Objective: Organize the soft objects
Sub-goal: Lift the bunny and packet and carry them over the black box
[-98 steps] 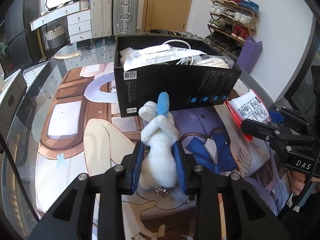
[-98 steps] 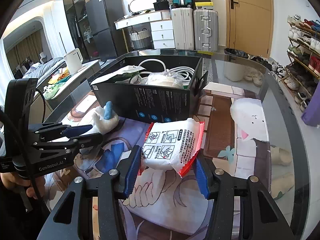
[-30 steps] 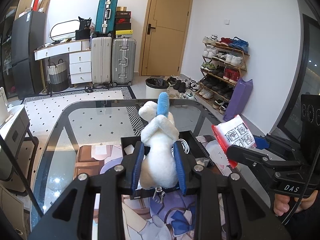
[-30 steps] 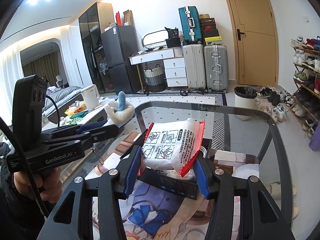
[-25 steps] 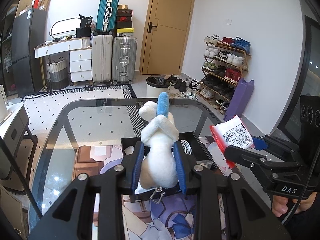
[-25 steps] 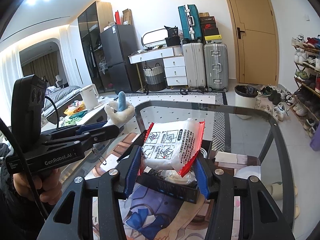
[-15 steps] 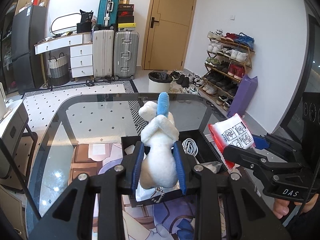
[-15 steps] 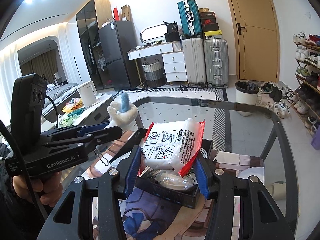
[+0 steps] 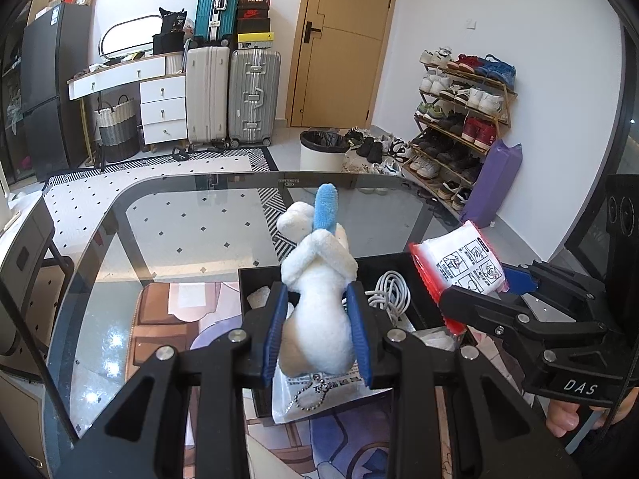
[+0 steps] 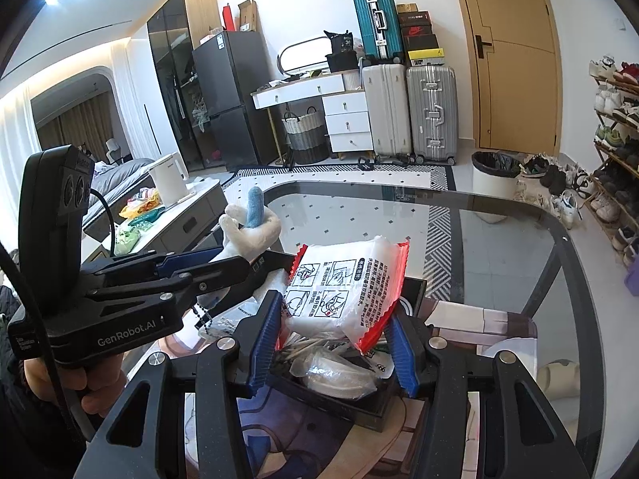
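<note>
My left gripper [image 9: 317,333] is shut on a white plush toy [image 9: 317,279] with a blue ear, held in the air above the open black box [image 9: 255,279]; a ball chain hangs under the toy. The toy also shows in the right wrist view [image 10: 249,229]. My right gripper [image 10: 333,339] is shut on a white packet with red edges [image 10: 343,283], held above the same black box [image 10: 375,407]. That packet shows at the right of the left wrist view [image 9: 459,263]. The box holds a white cable [image 9: 389,291] and plastic bags [image 9: 315,399].
The box stands on a printed mat [image 9: 167,315] on a glass table [image 9: 191,215]. Beyond the table are suitcases [image 9: 231,92], a door, a bin [image 9: 323,151] and a shoe rack [image 9: 459,119]. A side cabinet with a kettle [image 10: 169,179] stands to the left.
Both grippers have lifted their objects off the mat and carried them over the box. In the last half second both have tilted down slightly, showing more of the box's inside.
</note>
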Motion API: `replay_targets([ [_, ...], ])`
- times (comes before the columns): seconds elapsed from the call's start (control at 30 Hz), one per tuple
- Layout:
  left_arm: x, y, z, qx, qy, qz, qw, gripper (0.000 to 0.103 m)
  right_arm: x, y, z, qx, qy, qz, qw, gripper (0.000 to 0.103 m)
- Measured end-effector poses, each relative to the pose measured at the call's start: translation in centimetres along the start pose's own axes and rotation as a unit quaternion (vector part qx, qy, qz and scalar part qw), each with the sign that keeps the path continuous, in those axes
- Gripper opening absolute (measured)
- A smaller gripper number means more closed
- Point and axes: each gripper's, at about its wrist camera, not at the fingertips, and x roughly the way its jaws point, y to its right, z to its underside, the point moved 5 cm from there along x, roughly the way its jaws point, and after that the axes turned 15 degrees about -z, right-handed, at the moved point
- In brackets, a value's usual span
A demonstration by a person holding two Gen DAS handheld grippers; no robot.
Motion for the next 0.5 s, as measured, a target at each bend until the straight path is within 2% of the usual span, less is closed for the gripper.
replay_targets([
  [0.5,1.9,0.0,0.9,0.012,-0.017,-0.013,0.9997,0.029,2.6,1.0,0.7,-0.001,-0.026,0.003,1.0,0.051],
])
